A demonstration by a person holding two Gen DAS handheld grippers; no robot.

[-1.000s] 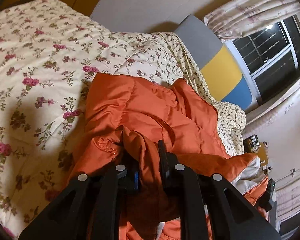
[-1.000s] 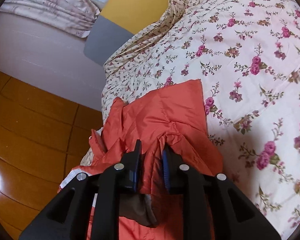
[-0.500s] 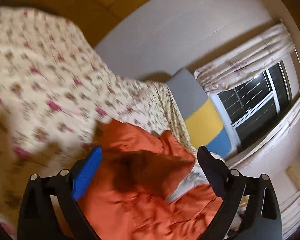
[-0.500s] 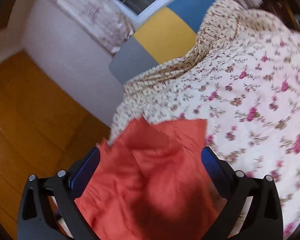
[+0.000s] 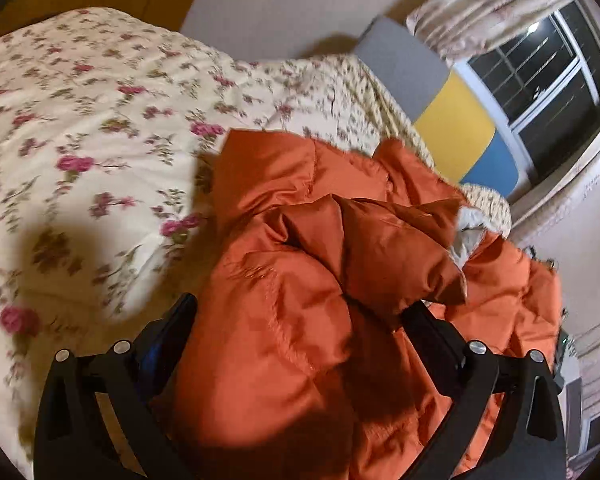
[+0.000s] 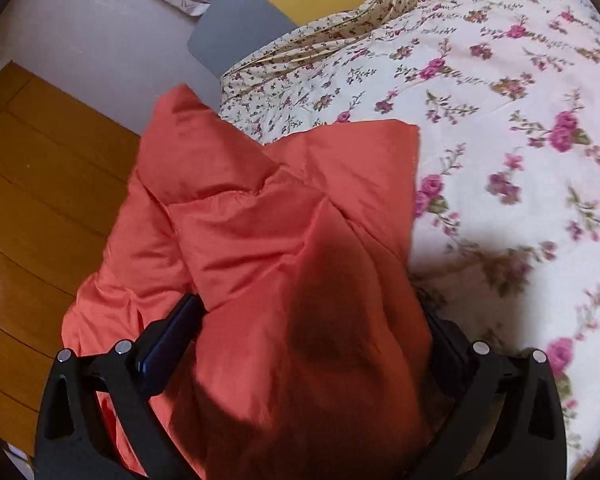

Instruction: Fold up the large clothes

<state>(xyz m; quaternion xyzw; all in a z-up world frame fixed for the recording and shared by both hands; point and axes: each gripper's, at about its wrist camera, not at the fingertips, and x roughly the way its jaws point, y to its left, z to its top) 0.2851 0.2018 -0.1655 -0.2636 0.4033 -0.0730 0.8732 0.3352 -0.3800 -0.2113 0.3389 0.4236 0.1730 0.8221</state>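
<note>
A big orange jacket (image 5: 324, 280) is lying in a puffy heap on a bed. The bed is wearing a white blanket (image 5: 80, 152) with pink roses on it. The jacket is sitting at the edge of the bed, and part of it is hanging over the side toward the wooden floor (image 6: 32, 184).

The left claw (image 5: 300, 312) is standing wide open. Its two black fingers (image 5: 172, 328) are spreading far apart, one on each side of a fat orange fold. It is not pinching the cloth. A bit of the jacket's white inside (image 5: 466, 240) is peeking out on the far side of the heap.

The right claw (image 6: 312, 320) is wide open too. Its fingers (image 6: 168, 344) are sitting on both sides of the jacket (image 6: 284, 240), and the orange cloth is bulging up between them. One finger is mostly hiding behind the cloth. A dark shadow is falling on the jacket near this claw.

At the head of the bed a board (image 5: 452, 108) in grey, yellow and blue is standing up. Beside it a dark window (image 5: 548, 68) is showing, with a pale curtain (image 5: 492, 4) hanging over it.
</note>
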